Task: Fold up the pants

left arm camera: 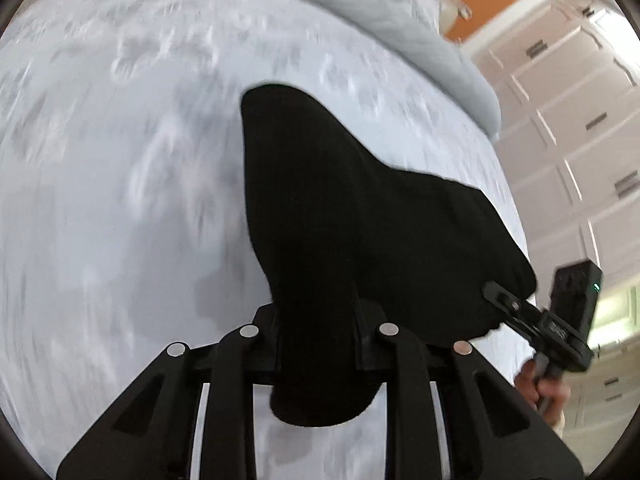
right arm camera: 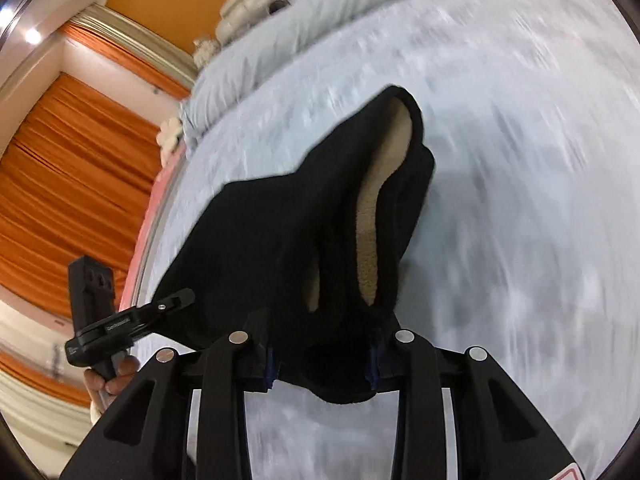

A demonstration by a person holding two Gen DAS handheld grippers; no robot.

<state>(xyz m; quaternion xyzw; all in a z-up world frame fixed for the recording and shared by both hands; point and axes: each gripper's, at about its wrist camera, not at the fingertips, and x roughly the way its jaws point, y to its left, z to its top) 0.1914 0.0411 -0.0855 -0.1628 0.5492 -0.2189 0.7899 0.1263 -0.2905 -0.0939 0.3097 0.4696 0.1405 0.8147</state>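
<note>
Left wrist view: left gripper [left arm camera: 316, 320] jaws pinch the black pants [left arm camera: 340, 208].
Right gripper [right arm camera: 320, 344]: jaws pinch pants too.
Risk: the thick cloth may slip out and drop crooked on the bed [left arm camera: 120, 200].

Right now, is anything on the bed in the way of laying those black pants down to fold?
Nothing visible. Both grippers' fingers already clamp the black pants, and the pale bedspread around them shows only wrinkles; the rolled blanket lies off at the far edge.
</note>
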